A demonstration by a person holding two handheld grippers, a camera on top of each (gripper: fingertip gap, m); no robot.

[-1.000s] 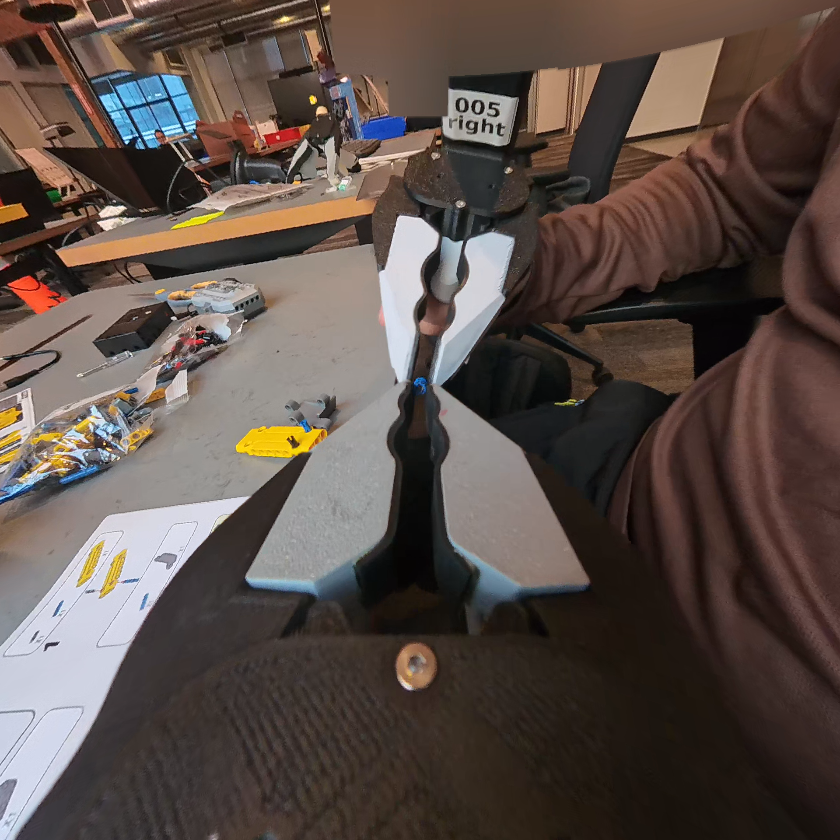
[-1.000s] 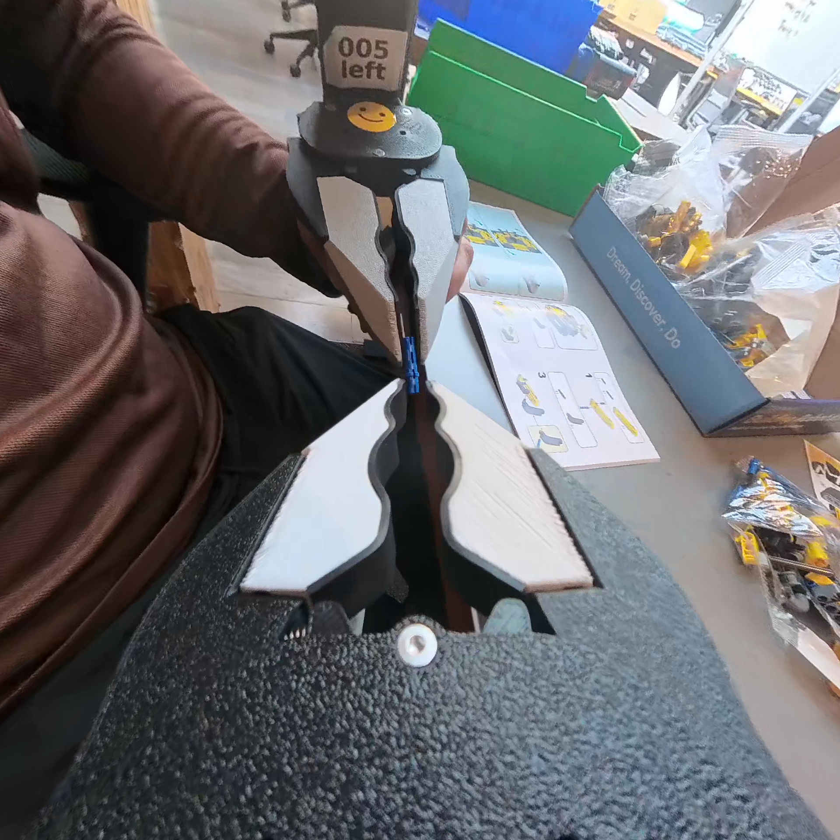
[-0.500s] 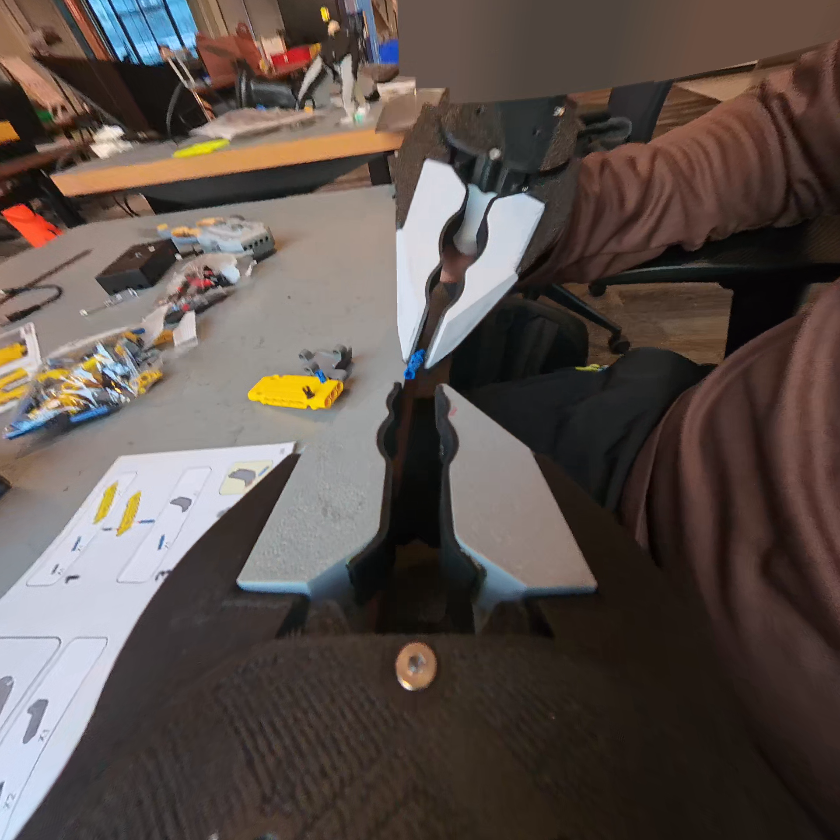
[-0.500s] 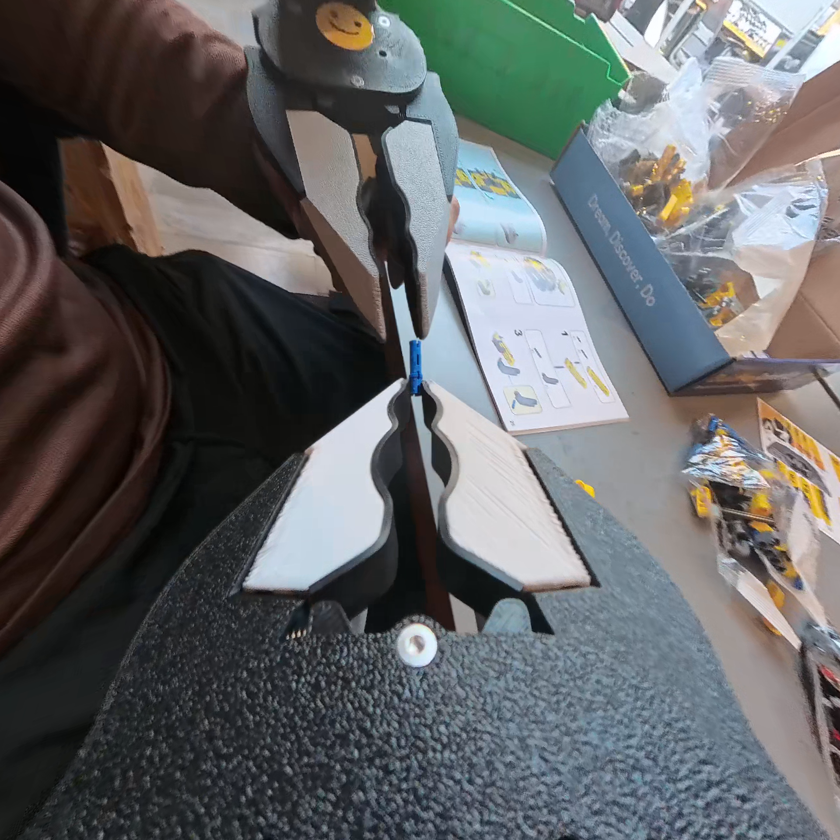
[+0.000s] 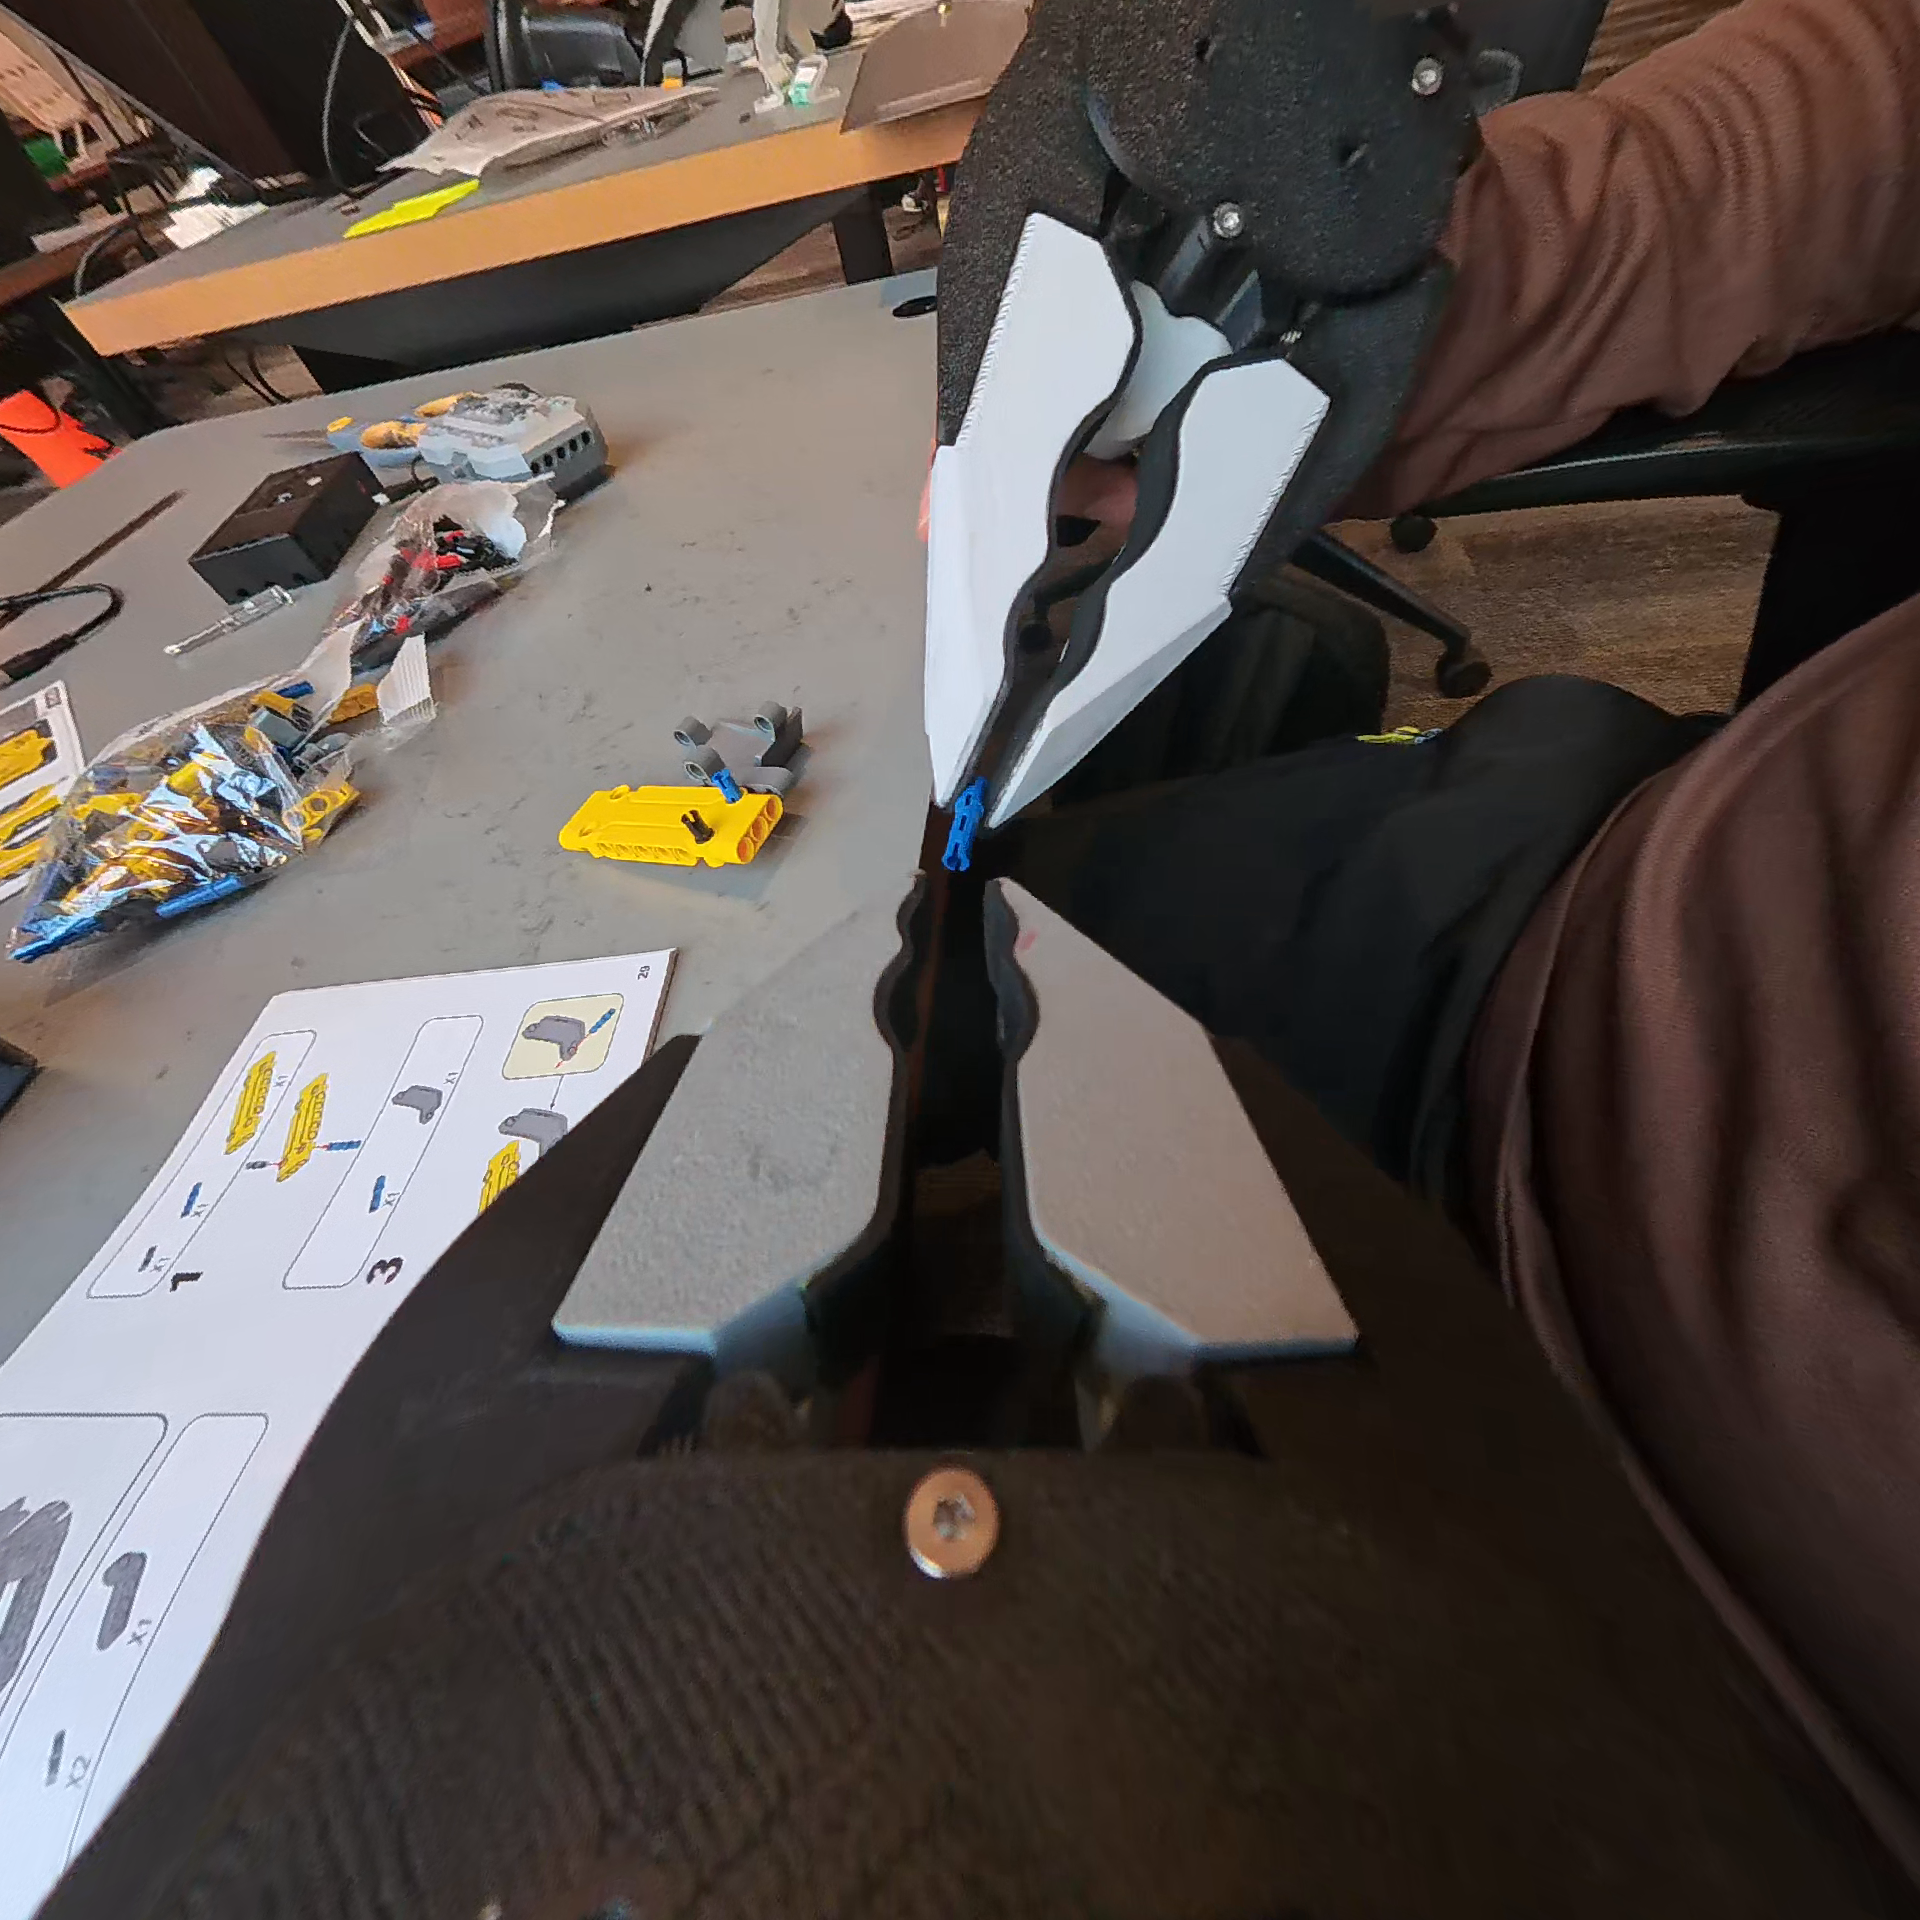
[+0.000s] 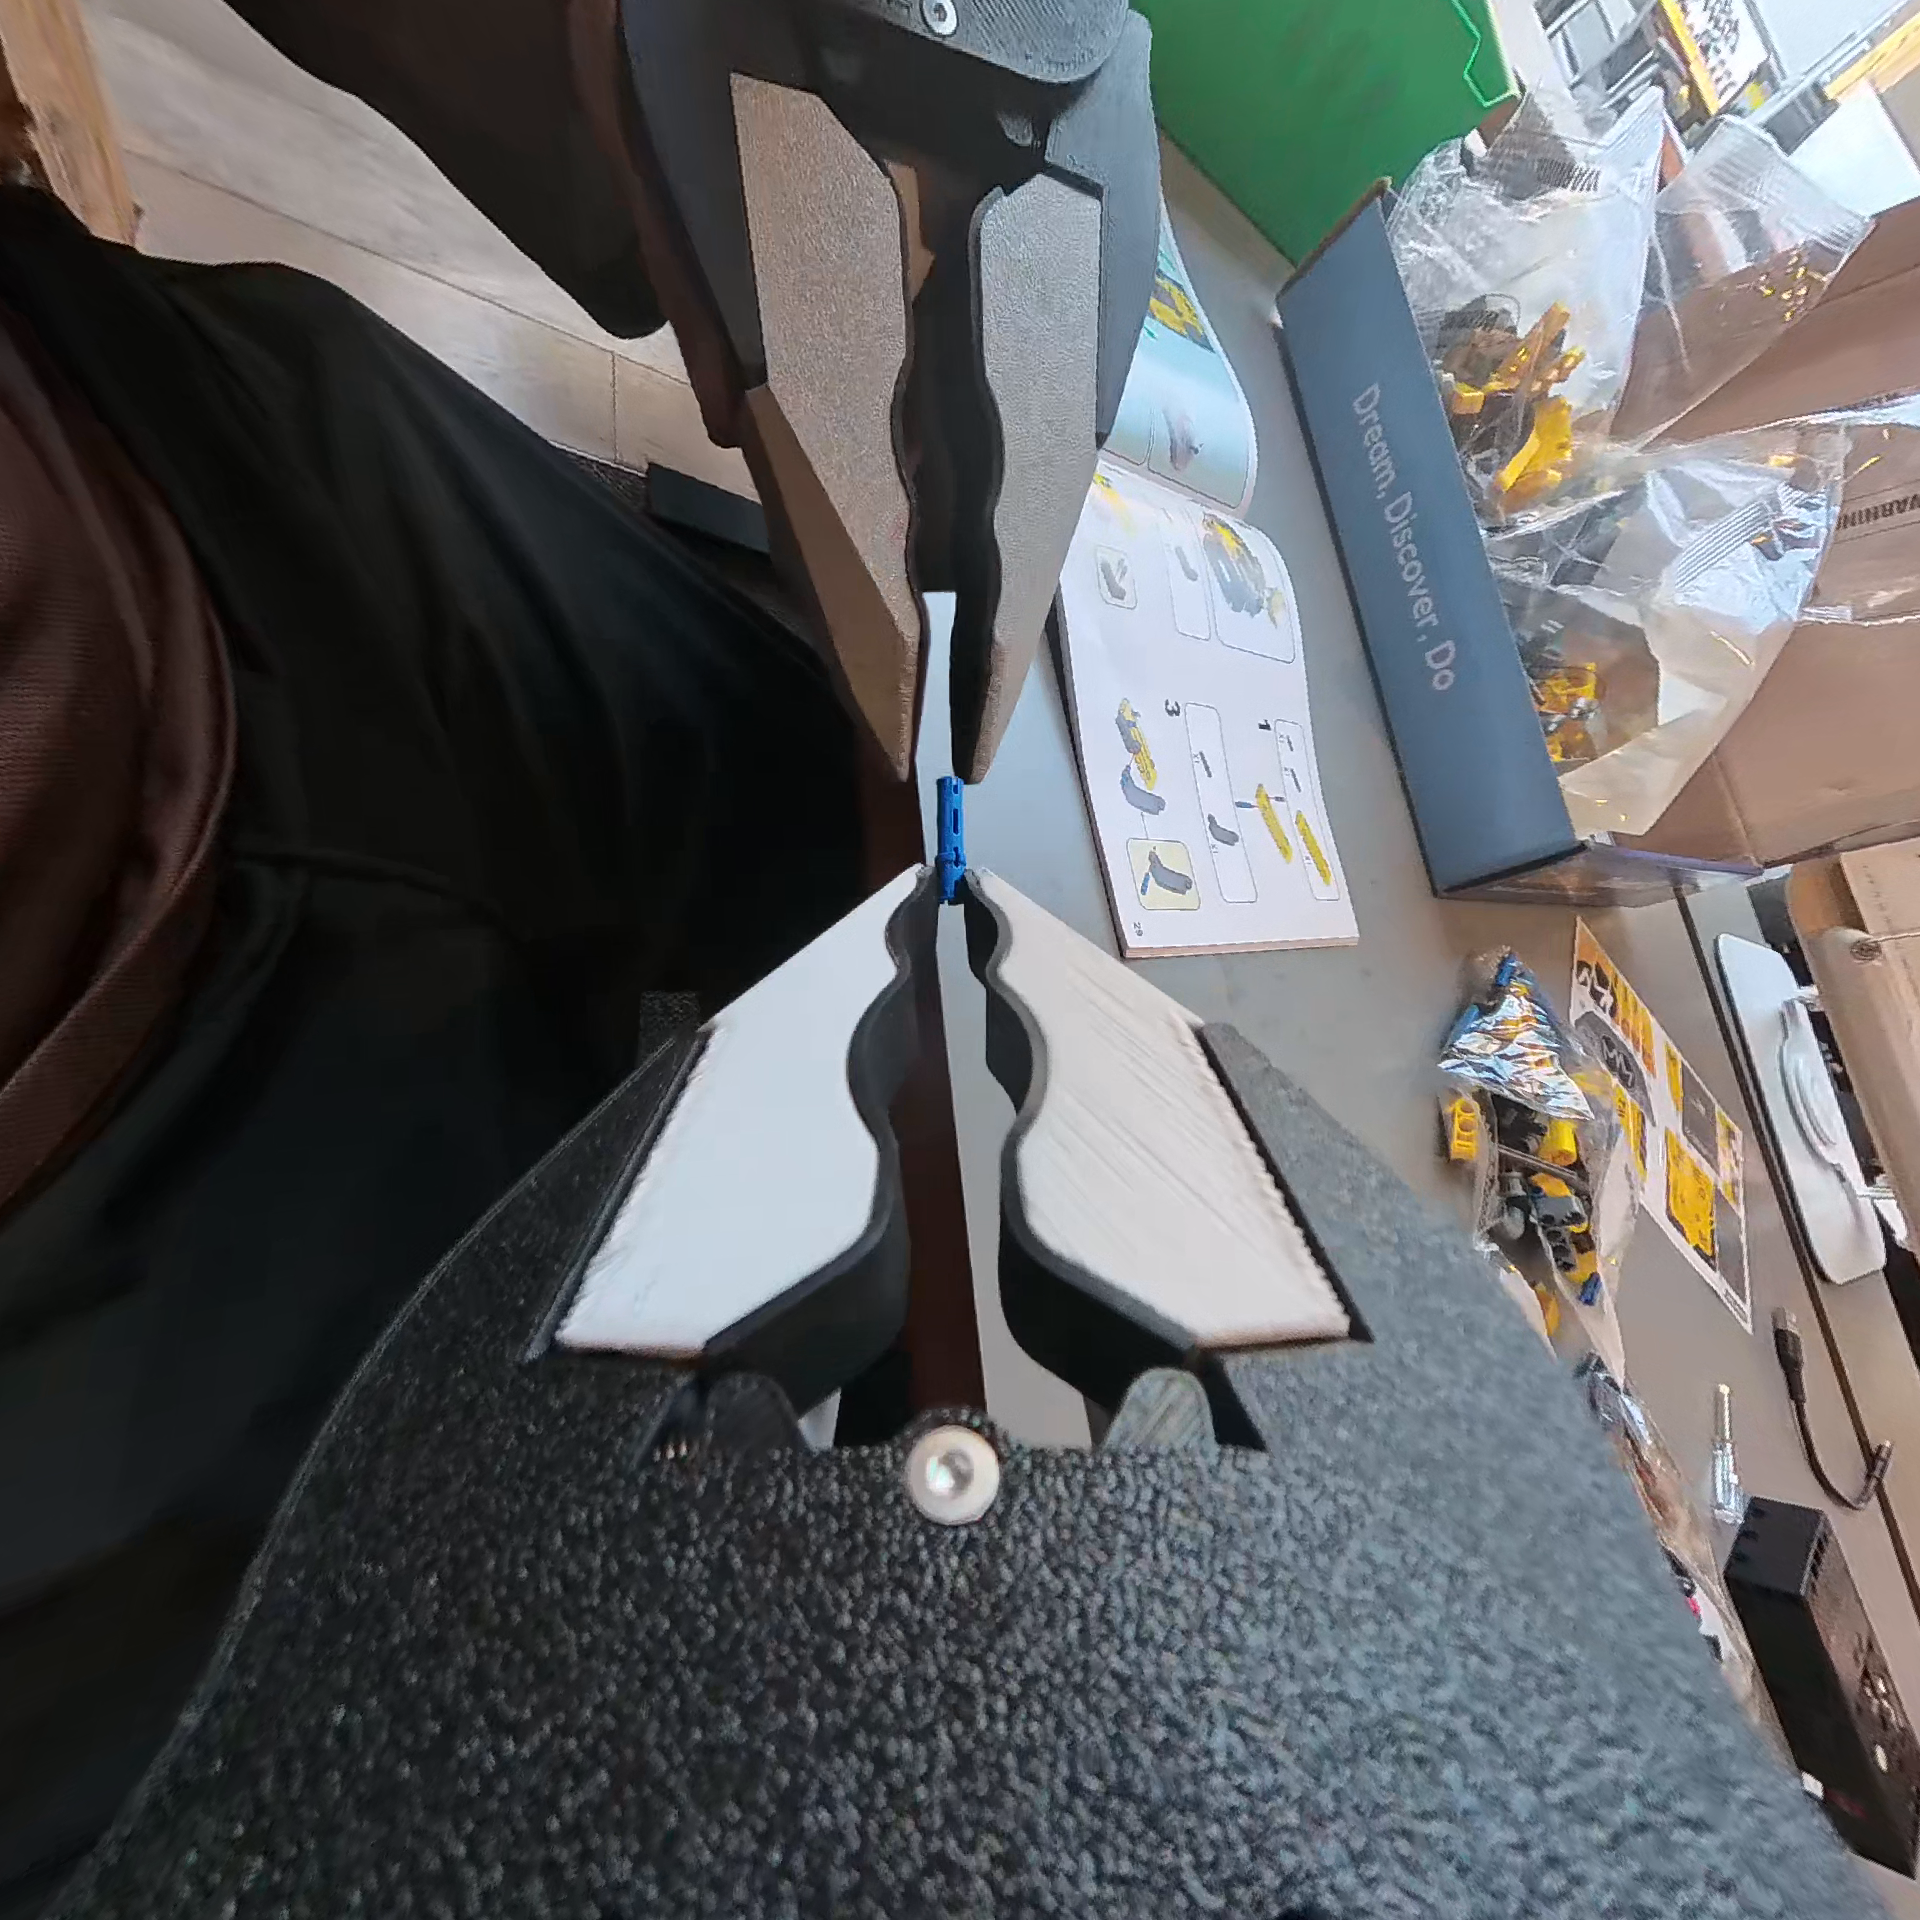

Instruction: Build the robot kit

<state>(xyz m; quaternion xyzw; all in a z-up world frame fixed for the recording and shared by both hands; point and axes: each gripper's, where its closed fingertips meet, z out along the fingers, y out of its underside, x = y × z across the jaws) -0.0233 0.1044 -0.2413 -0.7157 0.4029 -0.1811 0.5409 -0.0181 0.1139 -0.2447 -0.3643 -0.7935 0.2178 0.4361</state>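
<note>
My right tongs [image 6: 943,883] are pinched on one end of a small blue pin [image 6: 948,836], which juts out past the tips. My left tongs [image 5: 951,891] point at them tip to tip; their tips stand slightly apart, with nothing between them. In the right wrist view the pin's free end lies just short of the left tips; whether it touches them, I cannot tell. Both tongs hang beyond the edge of the grey table [image 5: 665,582], above my lap. On the table lie a yellow block [image 5: 665,826] with grey pieces [image 5: 743,743] touching it, an open instruction booklet [image 5: 312,1143], and clear bags of parts [image 5: 177,790]. A dark blue box [image 6: 1423,561] lies beside the booklet.
</note>
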